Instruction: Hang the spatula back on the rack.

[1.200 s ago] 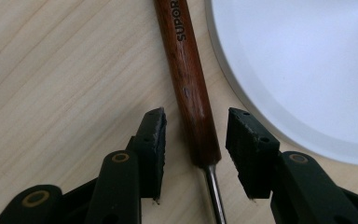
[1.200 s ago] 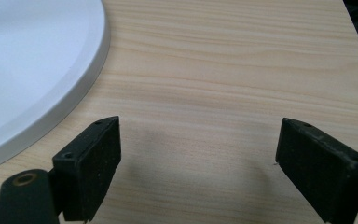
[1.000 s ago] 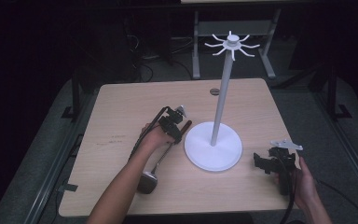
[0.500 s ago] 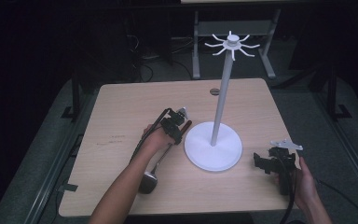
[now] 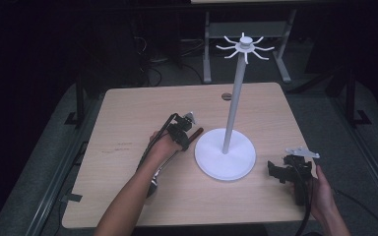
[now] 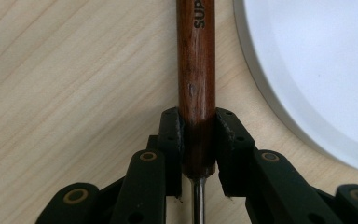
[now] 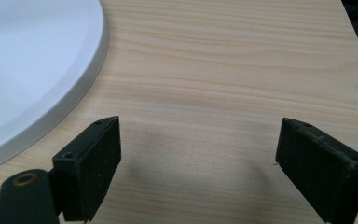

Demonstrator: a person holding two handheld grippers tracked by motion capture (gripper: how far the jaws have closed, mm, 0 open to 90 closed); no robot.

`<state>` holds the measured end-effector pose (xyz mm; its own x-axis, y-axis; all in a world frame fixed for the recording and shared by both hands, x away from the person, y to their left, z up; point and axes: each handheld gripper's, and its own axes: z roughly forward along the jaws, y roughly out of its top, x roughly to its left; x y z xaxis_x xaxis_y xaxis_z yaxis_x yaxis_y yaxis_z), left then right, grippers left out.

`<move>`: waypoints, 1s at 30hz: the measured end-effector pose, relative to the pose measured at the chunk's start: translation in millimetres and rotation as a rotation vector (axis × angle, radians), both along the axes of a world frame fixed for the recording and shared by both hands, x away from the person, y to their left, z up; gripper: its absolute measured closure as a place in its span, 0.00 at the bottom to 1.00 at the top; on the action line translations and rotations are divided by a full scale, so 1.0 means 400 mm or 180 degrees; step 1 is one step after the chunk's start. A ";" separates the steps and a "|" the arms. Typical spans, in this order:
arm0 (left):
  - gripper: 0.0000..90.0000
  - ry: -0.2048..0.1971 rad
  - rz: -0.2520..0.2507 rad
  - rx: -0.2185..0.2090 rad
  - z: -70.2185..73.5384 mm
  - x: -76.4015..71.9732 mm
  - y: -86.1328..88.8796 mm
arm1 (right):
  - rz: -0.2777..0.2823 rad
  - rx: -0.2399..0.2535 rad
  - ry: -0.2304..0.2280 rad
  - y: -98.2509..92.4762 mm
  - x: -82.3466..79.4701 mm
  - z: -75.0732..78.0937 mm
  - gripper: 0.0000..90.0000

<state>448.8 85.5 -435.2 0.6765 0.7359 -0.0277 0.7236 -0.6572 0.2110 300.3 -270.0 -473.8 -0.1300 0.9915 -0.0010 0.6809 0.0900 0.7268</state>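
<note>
Here the wooden table (image 5: 128, 113) takes up most of the high view, with dark floor and metal frames around it, and near its middle stands a white stand (image 5: 225, 160): a round flat base, a thin upright pole and a ring of short hooks at the top. That pole and those hooks appear from above alone; each gripper view catches just a curved slice of the white base, at the upper right in the left gripper view (image 6: 317, 70) and at the upper left in the right gripper view (image 7: 32, 60). From above, the left gripper (image 5: 183, 133) sits just left of the base, the forearm reaching in from the bottom edge, and a short dark-red end pokes out of it toward the base. What that is becomes plain in the left gripper view: a brown wooden handle (image 6: 196, 84) with printed letters near its top edge, lying on the table just beside the base rim. The left gripper (image 6: 197, 144) has just been closing, and its two black jaws now press on the lower end of the handle from both sides, with a thin metal shaft (image 6: 196, 200) running out below between them. The right gripper (image 5: 278, 171) rests near the table's right edge, well apart from the handle and just right of the base. In the right gripper view its jaws stand wide apart (image 7: 198, 163) over bare wood, with nothing between them.
</note>
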 end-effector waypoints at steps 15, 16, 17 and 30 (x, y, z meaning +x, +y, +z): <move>0.82 -0.0271 -0.0096 -0.0418 0.055 -0.022 0.038 | 0.0001 -0.0006 -0.0001 0.001 0.000 0.000 0.15; 0.82 -0.0292 -0.0094 -0.0489 0.060 -0.026 0.042 | -0.0001 -0.0006 -0.0001 0.001 0.000 0.000 0.15; 0.82 -0.0332 -0.0097 -0.0517 0.065 -0.029 0.048 | -0.0001 -0.0003 -0.0003 0.001 0.000 0.000 0.15; 0.82 -0.0763 -0.0110 -0.1062 0.135 -0.083 0.141 | 0.0104 0.0112 -0.0062 0.001 -0.005 0.004 0.15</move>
<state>415.7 142.0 -381.4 0.7170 0.6900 -0.0995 0.6067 -0.5473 0.5766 298.3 -269.6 -472.2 -0.1625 0.9862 0.0309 0.6639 0.0861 0.7429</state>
